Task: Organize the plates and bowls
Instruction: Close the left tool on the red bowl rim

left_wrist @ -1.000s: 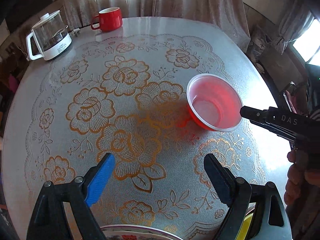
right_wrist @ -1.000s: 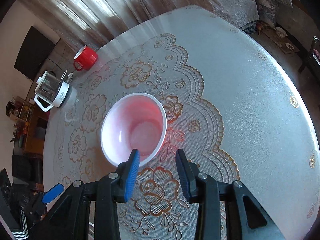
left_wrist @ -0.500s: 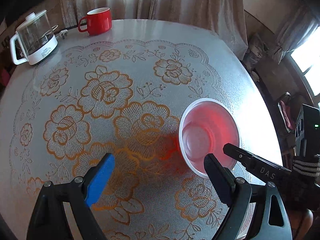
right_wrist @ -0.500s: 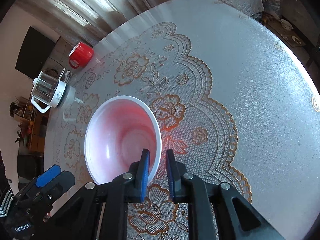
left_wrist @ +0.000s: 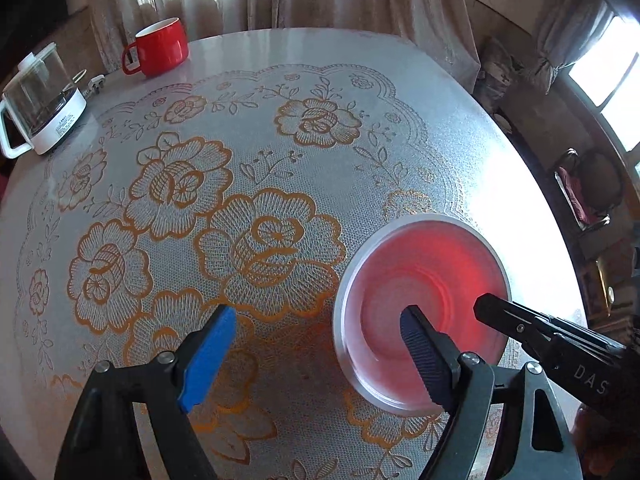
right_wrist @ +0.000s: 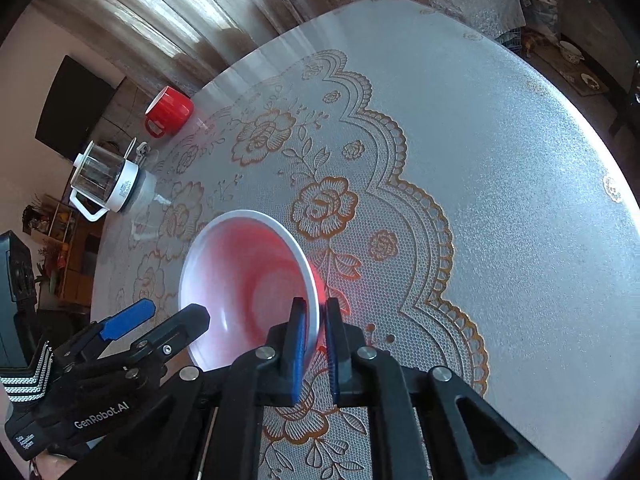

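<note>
A red bowl with a white inside [left_wrist: 404, 280] stands on the round table's lace cloth [left_wrist: 256, 184]. My right gripper [right_wrist: 317, 320] is shut on the bowl's near rim [right_wrist: 312, 272], one pad inside and one outside. In the left wrist view it [left_wrist: 486, 308] comes in from the right. My left gripper [left_wrist: 316, 344] straddles the opposite rim, its dark finger [left_wrist: 420, 352] over the inside and its blue pad [left_wrist: 208, 356] outside over the cloth. Its jaws are closing and neither pad presses on the rim. It also shows low on the left [right_wrist: 168, 314] in the right wrist view.
A red mug [left_wrist: 160, 46] and a glass kettle on a white base [left_wrist: 40, 108] stand at the table's far left edge, before the curtains. Both appear in the right wrist view, the mug [right_wrist: 168, 112] above the kettle [right_wrist: 104, 180]. A chair [left_wrist: 588, 192] stands beyond the right edge.
My right gripper closed onto the bowl's rim. My left gripper moved toward the bowl until its dark finger hung over the inside, and its jaws narrowed.
</note>
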The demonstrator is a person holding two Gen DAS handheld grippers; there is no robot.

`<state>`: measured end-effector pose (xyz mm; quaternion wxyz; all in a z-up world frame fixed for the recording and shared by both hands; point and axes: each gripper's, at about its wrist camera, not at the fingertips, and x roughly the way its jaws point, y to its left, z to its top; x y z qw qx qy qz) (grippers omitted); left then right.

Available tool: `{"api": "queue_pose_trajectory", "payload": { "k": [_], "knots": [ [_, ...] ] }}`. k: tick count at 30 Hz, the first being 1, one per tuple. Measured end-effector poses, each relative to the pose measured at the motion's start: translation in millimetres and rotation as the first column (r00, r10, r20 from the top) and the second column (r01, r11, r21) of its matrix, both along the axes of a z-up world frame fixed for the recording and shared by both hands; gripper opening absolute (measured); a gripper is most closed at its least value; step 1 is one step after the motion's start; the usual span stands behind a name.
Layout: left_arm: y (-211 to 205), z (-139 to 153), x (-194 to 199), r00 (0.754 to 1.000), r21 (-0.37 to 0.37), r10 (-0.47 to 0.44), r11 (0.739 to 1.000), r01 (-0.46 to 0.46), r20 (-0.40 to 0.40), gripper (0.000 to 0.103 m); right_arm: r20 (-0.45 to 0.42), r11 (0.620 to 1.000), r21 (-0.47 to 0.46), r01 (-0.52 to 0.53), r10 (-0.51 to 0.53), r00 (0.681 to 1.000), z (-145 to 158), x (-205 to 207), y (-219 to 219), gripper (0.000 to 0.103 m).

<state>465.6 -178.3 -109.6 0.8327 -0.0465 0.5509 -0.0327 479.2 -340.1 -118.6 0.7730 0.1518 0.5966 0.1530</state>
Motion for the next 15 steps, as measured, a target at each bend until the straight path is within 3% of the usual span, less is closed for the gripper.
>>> {"api": "queue_pose_trajectory", "payload": {
  "k": [4, 10, 15],
  "knots": [
    [-1, -7, -2, 0.999, -0.06, -0.024, 0.998, 0.021, -0.044, 0.043, 0.003, 1.0, -0.018, -0.002, 0.002, 1.0, 1, -9, -2, 0.007],
    [-6, -3, -15, 0.998, -0.12, -0.05, 0.992, 0.045, -0.043, 0.03, 0.006, 1.0, -0.016, 0.016, -0.016, 1.0, 5, -21, -6, 0.007],
    [-14, 8, -29, 0.997, -0.147, -0.071, 0.987, 0.069, -0.011, 0.03, 0.019, 1.0, -0.021, 0.017, -0.017, 1.0, 12, -32, -6, 0.007]
  ]
}}
